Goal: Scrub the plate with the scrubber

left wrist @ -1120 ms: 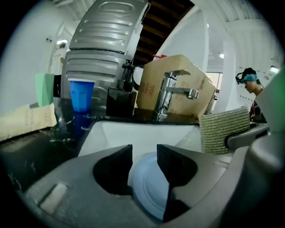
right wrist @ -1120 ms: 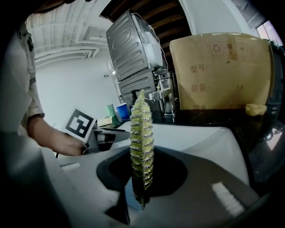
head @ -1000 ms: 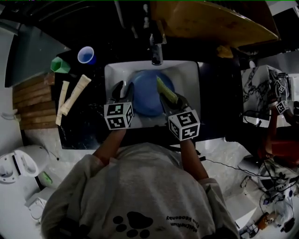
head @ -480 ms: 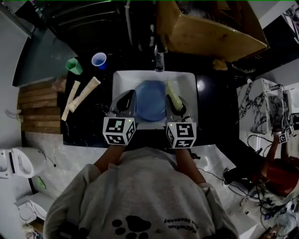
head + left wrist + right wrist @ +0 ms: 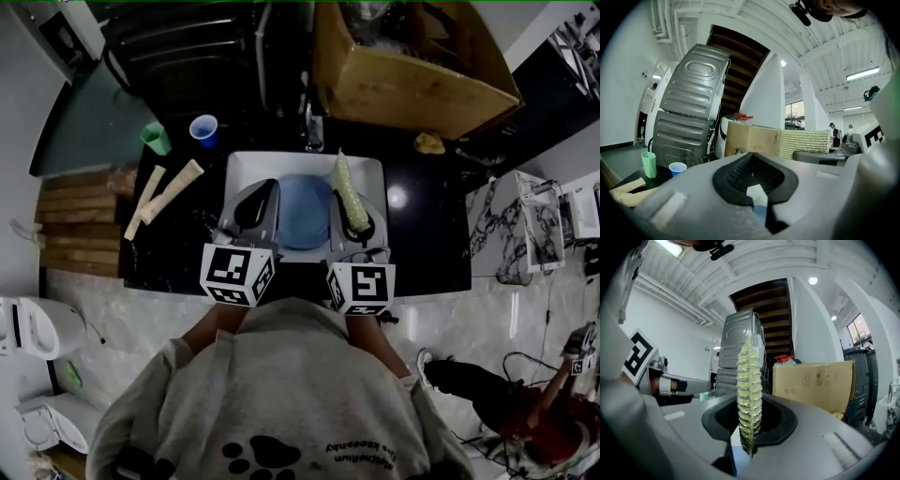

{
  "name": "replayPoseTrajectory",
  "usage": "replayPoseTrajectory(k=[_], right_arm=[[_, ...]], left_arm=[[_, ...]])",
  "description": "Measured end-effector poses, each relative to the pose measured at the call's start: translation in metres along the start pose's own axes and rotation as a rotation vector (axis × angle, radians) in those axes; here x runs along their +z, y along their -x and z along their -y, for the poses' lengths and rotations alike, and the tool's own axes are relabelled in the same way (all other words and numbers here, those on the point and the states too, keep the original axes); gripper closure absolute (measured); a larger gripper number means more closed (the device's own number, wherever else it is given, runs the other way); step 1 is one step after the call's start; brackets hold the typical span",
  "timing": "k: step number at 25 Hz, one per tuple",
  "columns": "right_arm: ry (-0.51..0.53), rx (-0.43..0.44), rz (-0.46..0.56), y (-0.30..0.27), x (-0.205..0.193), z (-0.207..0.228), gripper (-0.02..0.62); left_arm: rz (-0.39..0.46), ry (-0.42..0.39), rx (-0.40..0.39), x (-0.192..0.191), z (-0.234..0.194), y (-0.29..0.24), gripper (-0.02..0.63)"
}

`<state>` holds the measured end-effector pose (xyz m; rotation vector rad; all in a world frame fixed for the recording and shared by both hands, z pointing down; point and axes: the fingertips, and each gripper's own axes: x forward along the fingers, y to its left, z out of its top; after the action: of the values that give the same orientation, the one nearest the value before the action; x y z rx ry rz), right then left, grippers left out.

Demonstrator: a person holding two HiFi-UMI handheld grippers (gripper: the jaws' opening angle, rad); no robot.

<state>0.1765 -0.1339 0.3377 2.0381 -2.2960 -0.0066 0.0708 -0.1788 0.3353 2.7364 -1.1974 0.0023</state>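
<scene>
left gripper (image 5: 751, 164): clenched, empty; right gripper (image 5: 749, 430): grasping scrubber (image 5: 749, 380); plate (image 5: 302, 214): in sink (image 5: 236, 171); cardboard box (image 5: 813, 383): recycling marks, print unreadable

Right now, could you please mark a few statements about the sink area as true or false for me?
1. The right hand-held gripper is clamped on the scrubber. True.
2. The blue plate lies on the wooden boards. False: it lies in the white sink.
3. The left hand-held gripper is gripping the plate. False: its jaws are shut on nothing, above the sink.
4. A green cup and a blue cup stand on the dark counter to the left of the sink. True.
</scene>
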Motion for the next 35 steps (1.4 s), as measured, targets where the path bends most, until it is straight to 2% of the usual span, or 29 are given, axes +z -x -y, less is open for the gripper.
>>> replayPoseTrajectory(k=[7,10,13,16,25,35], right_arm=[[0.09,-0.027,0.141,0.018,0.061,-0.001,0.528],[0.1,-0.035,0.171,0.026,0.074,-0.005,0.528],[0.122,-0.038,0.189,0.03,0.08,-0.009,0.528],[0.124,-0.024,0.168,0.028,0.071,-0.013,0.529],[0.033,0.032,0.097,0.026,0.045,-0.027,0.531],[0.049,0.066,0.07,0.036,0.02,-0.014,0.529]], left_arm=[[0.081,-0.064,-0.002,0.04,0.018,0.016,0.601],[0.112,-0.116,-0.006,0.055,0.027,0.025,0.601],[0.119,-0.149,-0.011,0.053,0.032,0.029,0.601],[0.088,-0.14,-0.012,0.042,0.033,0.028,0.601],[0.025,-0.135,-0.01,0.01,0.041,0.032,0.601],[0.024,-0.101,-0.004,-0.007,0.054,0.028,0.601]])
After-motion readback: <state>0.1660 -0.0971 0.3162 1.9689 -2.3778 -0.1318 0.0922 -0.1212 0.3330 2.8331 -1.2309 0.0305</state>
